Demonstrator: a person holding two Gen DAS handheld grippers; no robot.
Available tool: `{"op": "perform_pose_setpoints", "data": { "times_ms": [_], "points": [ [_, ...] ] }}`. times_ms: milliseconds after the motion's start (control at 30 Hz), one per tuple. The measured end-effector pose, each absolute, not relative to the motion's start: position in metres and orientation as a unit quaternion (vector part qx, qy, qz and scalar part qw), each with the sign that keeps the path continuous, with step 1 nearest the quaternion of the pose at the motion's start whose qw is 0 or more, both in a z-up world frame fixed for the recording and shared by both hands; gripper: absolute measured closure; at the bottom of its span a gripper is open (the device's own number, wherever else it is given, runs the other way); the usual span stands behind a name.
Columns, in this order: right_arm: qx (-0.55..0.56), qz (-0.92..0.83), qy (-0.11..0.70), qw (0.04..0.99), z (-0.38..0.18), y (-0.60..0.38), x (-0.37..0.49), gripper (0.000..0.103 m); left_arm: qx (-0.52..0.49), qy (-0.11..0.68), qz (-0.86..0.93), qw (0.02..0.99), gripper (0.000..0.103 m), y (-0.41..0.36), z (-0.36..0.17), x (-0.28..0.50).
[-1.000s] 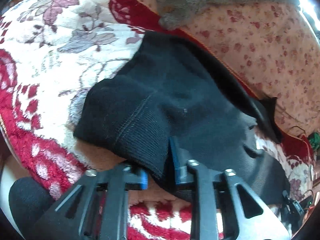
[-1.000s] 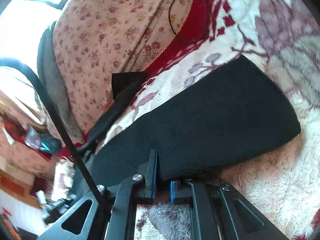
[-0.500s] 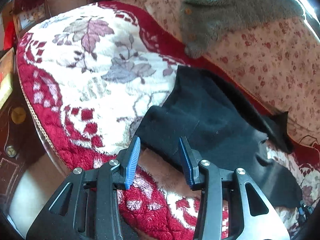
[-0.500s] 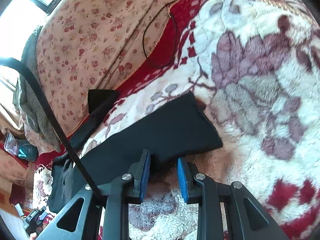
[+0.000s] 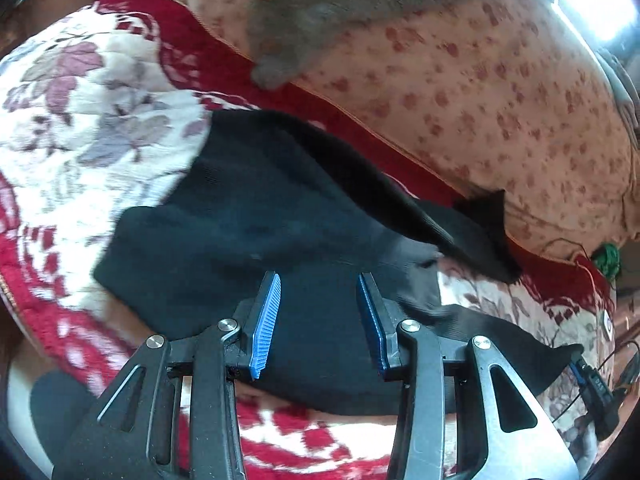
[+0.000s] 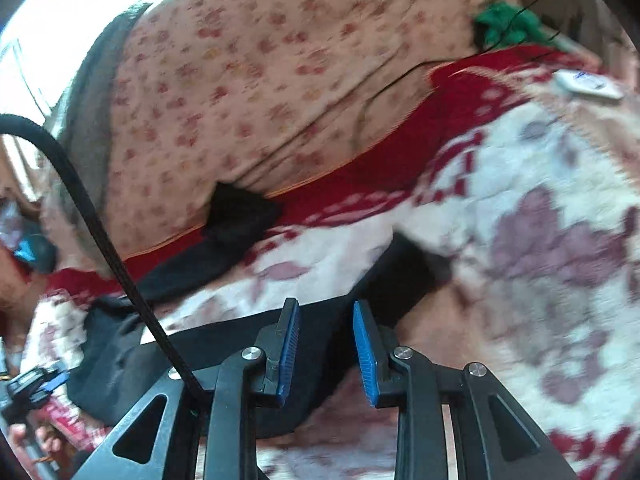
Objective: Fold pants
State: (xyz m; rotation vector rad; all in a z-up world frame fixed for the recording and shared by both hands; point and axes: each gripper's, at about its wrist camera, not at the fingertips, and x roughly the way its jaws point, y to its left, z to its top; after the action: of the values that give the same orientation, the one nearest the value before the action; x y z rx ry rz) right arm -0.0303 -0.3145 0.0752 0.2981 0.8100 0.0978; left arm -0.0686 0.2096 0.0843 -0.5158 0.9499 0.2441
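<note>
The black pants (image 5: 248,216) lie flat on the red and white floral blanket (image 5: 92,128). One leg runs back to the right along the sofa back, and the other stretches out to the right. My left gripper (image 5: 318,314) hovers above the pants' near edge, open, its blue pads (image 5: 266,320) clear of the cloth. In the right wrist view the pants (image 6: 224,344) lie from the left to the middle. My right gripper (image 6: 326,342) stands open just above their near hem, holding nothing.
A floral sofa back (image 5: 480,92) rises behind the blanket, with a grey knitted garment (image 5: 320,8) draped over it. A green bundle (image 6: 508,24) and a white flat object (image 6: 588,86) lie at the far right. A black cable (image 6: 100,224) hangs at the left of the right wrist view.
Both grippers have let go of the pants' edge and opened. Both have risen away from the cloth, and the left one has shifted to the right over the pants.
</note>
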Motion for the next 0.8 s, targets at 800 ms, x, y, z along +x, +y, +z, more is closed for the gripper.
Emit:
{"op": "perform_pose_setpoints", "data": {
  "times_ms": [800],
  "points": [
    [-0.053,0.229,0.394,0.889,0.049,-0.117,0.116,0.06,-0.269,0.5,0.044,0.822,0.064,0.163,0.044,0.047]
  ]
}}
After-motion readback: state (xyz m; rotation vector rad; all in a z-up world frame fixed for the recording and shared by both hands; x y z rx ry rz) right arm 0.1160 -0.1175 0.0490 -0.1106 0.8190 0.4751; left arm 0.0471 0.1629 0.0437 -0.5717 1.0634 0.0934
